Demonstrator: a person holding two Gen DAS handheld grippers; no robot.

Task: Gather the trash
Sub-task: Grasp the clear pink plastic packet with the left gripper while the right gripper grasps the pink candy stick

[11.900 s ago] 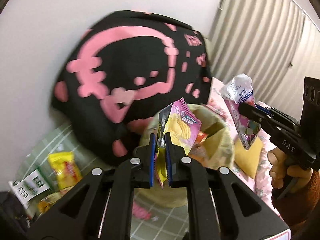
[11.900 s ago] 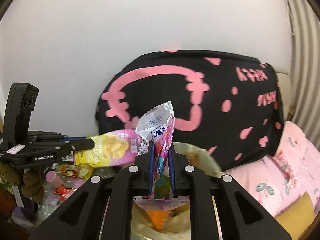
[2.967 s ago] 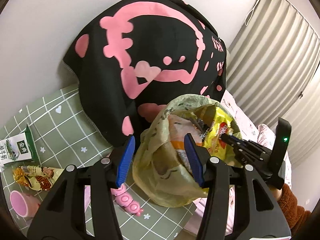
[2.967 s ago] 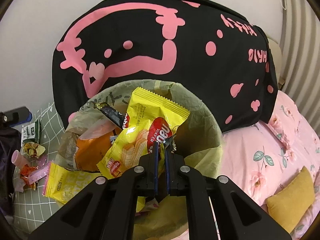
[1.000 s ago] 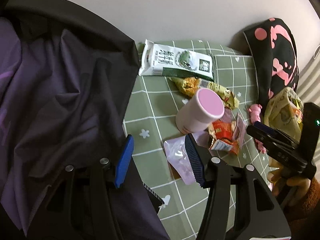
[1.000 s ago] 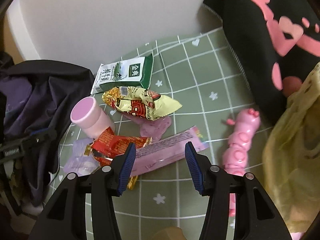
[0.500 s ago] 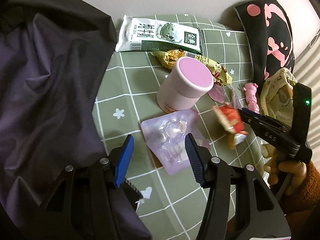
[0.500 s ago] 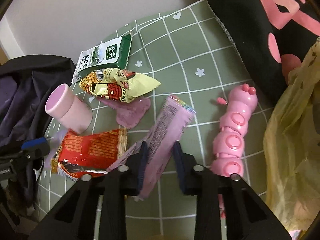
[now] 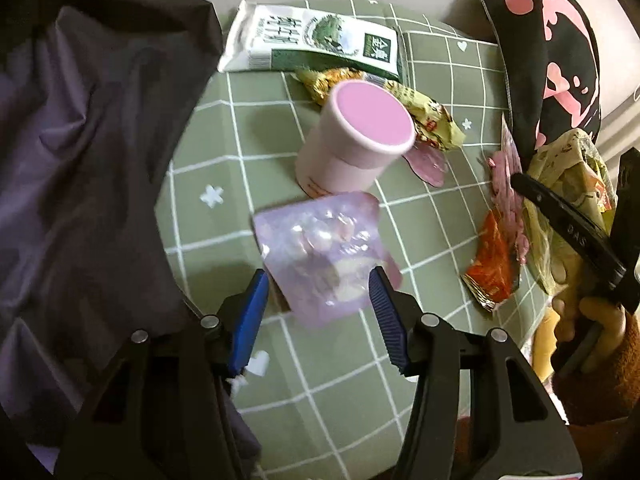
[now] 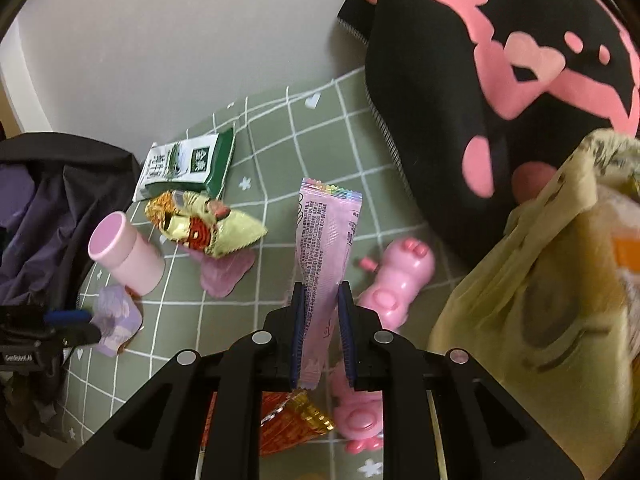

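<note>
My right gripper [image 10: 322, 292] has its jaws closing on a long pink wrapper [image 10: 324, 232], which stands up between the blue pads, clear of the green checked mat [image 10: 280, 128]. A red wrapper [image 10: 288, 420] shows just beneath the pads. My left gripper [image 9: 318, 300] hangs low over a lilac pouch [image 9: 320, 240]. Its jaws are closing slowly, with the pouch's near end between the pads and untouched. The yellowish trash bag [image 10: 540, 280] stands at the right, full of packets.
On the mat lie a pink cup [image 9: 360, 140], a green-white milk carton [image 9: 316, 40], a gold-red wrapper [image 10: 204, 228], a flat pink scrap [image 10: 228, 272] and a pink caterpillar toy [image 10: 396, 280]. A dark jacket [image 9: 80, 160] covers the left. A black-and-pink cushion [image 10: 480, 80] rises behind the bag.
My right gripper has closed around the pink wrapper, lifted it and swung towards the bag. My left gripper has sunk closer over the lilac pouch.
</note>
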